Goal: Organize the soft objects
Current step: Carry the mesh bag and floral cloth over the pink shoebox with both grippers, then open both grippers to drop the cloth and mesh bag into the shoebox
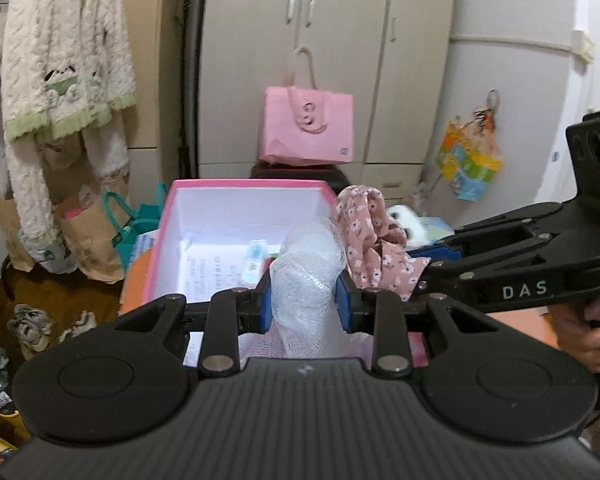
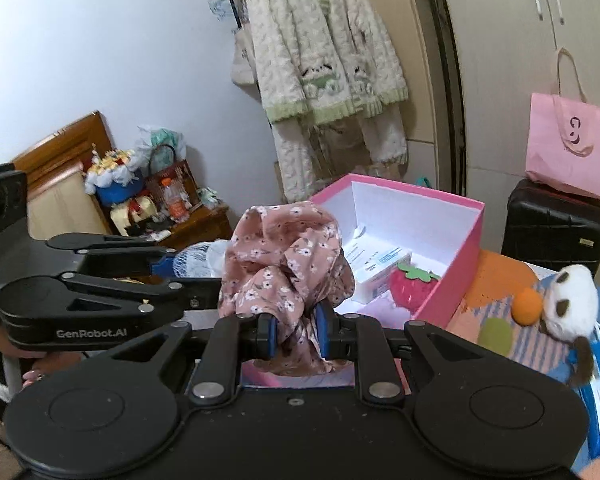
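A bed [image 2: 496,276] with a patterned cover carried a pink box [image 2: 448,276] and a panda toy [image 2: 572,300].

Soft, even indoor light fills both views, with no hard shadows. The white inside of the pink box [image 1: 236,216] glares, nearly blown out. Fisheye bending curves the wardrobe [image 1: 340,40] doors and darkens the corners. Distant clutter looks slightly smeared.
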Tool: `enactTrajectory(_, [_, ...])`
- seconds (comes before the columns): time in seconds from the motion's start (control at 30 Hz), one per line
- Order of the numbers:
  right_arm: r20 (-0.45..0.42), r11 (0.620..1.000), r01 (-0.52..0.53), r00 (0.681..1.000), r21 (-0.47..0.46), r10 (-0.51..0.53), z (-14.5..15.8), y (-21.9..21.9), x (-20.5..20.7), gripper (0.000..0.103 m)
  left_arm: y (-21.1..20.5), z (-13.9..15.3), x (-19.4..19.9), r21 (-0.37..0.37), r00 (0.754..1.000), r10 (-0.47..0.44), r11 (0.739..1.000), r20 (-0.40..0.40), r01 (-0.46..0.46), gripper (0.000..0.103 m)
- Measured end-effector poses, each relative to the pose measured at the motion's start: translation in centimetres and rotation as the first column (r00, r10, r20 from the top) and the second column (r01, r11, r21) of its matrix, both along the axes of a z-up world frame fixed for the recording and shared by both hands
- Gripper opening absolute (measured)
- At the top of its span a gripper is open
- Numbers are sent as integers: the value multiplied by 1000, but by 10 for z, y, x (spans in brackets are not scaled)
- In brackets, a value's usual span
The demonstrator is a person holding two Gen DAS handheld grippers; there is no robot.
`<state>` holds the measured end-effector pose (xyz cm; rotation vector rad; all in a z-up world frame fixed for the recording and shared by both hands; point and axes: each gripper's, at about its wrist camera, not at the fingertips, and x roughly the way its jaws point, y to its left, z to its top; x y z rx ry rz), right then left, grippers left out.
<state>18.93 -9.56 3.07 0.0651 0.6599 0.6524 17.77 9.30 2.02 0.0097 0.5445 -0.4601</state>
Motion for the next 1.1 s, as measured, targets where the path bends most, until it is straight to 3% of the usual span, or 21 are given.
enactTrajectory(0.13, [-66,1000,-13,998,-7,13,-11,10,35,23,1,-12,35,49,998,12,999,-55,-9,29])
enactTrajectory(0.23, [-102,999,-14,995,-33,10,-20,18,61,23,-4,-24,51,144,998,28,989,-58,-19,29])
enactTrajectory(0.37, [-141,999,-6,990,-54,-2,-32,25,89,23,-3,-31,66,203,996,13,979,-85,5,29])
enactTrajectory(0.8, [-288,986,-54,958,-161,5,-60,57,137,26,-19,-50,86,403,988,-24,911,-154,85,35])
enactTrajectory(0.87, [-316,987,-59,949,-152,8,-64,58,140,28,-17,-49,84,404,987,-9,912,-160,74,43])
enactTrajectory(0.97, [-323,982,-81,946,-171,22,-65,61,138,39,-13,-42,76,372,985,-18,925,-169,81,55])
enactTrajectory(1.1, [-303,986,-85,952,-140,39,-53,55,131,56,-3,-26,59,334,995,-16,942,-97,48,66])
